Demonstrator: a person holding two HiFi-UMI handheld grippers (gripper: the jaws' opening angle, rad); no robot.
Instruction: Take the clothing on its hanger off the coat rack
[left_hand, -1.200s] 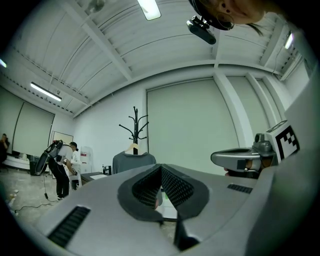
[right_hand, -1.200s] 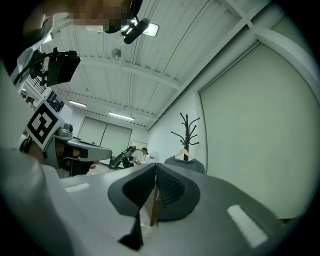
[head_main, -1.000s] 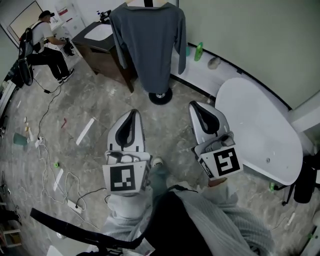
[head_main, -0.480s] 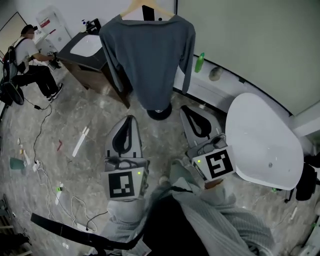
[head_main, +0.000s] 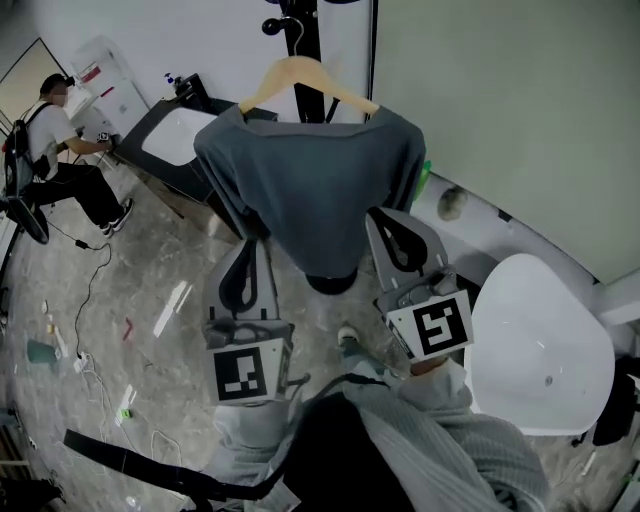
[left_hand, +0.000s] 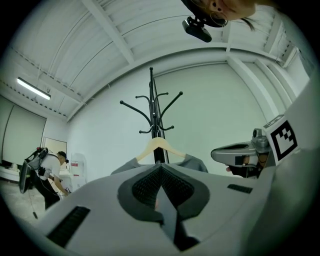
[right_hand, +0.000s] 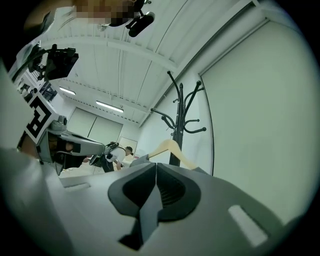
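The head view is taken from above and faced steeply down, with the left gripper (head_main: 254, 250) and right gripper (head_main: 386, 218) close beneath it. Each gripper view is aimed along its own jaws and tilted upward (the ceiling (left_hand: 100, 45) fills much of both). The coat rack (left_hand: 153, 112) and hanger (head_main: 305, 80) are shared by all three views, and each gripper is caught in the other's view.

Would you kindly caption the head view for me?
Left gripper and right gripper, shut, by the grey top on its hanger on the coat rack.
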